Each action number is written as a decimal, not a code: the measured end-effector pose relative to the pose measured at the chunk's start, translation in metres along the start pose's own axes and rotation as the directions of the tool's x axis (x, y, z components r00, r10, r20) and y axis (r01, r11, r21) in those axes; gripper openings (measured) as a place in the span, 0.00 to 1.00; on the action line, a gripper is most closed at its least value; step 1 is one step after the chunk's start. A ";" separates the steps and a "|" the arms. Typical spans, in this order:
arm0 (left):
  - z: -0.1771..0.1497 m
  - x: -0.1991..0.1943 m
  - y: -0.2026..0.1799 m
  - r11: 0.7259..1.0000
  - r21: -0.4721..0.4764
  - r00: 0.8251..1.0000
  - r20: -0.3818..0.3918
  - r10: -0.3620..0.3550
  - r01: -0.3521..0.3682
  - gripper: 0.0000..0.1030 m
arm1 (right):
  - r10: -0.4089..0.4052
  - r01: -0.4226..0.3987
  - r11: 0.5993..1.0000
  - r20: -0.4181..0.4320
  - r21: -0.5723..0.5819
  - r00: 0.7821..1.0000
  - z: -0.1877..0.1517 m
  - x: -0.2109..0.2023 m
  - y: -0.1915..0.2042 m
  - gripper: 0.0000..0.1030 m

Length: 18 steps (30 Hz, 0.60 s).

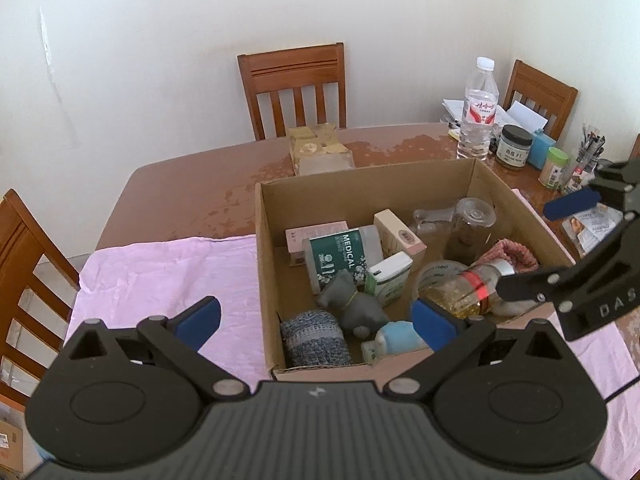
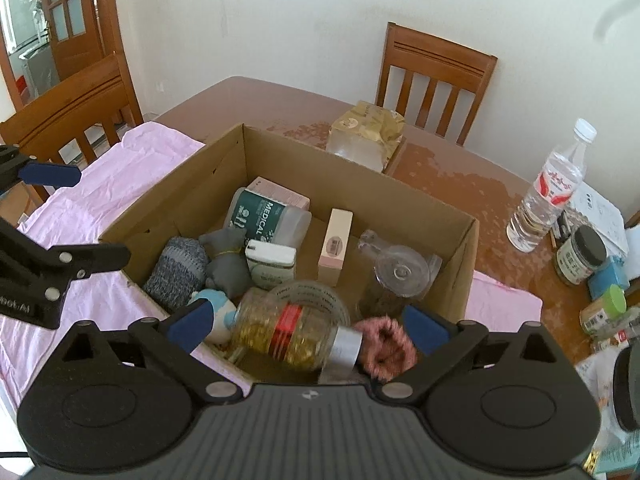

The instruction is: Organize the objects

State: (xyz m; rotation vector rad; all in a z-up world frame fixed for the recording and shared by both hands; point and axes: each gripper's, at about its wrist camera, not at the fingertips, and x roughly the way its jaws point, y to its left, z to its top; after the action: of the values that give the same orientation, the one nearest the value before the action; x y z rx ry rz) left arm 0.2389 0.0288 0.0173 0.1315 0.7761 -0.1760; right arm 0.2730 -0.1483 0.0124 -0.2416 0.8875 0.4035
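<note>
An open cardboard box (image 1: 264,264) (image 2: 464,276) sits on a pink cloth. It holds a green MEDICAL bottle (image 1: 340,260) (image 2: 264,216), a cream carton (image 2: 336,246), a grey soft toy (image 1: 352,304), a rolled grey sock (image 1: 314,338), a clear cup (image 2: 400,276) and a pink scrunchie (image 2: 386,344). A jar of golden capsules (image 2: 296,332) (image 1: 468,292) lies on its side at the near edge. My right gripper (image 2: 308,328) (image 1: 540,244) is open around the jar, and neither pad touches it. My left gripper (image 1: 316,324) (image 2: 76,216) hangs open and empty over the box's left front corner.
The pink cloth (image 1: 160,272) covers the near part of a brown table (image 1: 192,184). Behind the box stands a wrapped tissue pack (image 1: 320,152). To the right are a water bottle (image 1: 478,112), a dark-lidded jar (image 1: 514,146), pens and papers. Wooden chairs (image 1: 296,84) surround the table.
</note>
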 end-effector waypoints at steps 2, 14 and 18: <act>0.001 0.000 -0.003 1.000 -0.007 1.000 -0.005 -0.007 0.007 0.99 | -0.004 0.004 1.000 -0.004 0.018 1.000 -0.003 -0.003 -0.002 1.00; -0.003 0.009 -0.020 0.990 -0.141 0.994 -0.113 -0.014 -0.002 0.99 | -0.059 0.079 0.970 -0.092 0.230 0.994 -0.024 -0.017 -0.021 1.00; -0.012 0.011 -0.026 0.984 -0.175 0.987 -0.162 -0.002 -0.027 0.99 | -0.052 0.092 0.940 -0.128 0.329 0.990 -0.037 -0.015 -0.027 1.00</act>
State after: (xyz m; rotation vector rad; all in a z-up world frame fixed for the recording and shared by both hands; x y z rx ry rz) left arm 0.2326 0.0042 -0.0003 -0.0183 0.9489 -0.0844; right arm 0.2502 -0.1895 0.0030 0.0161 1.0447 0.1655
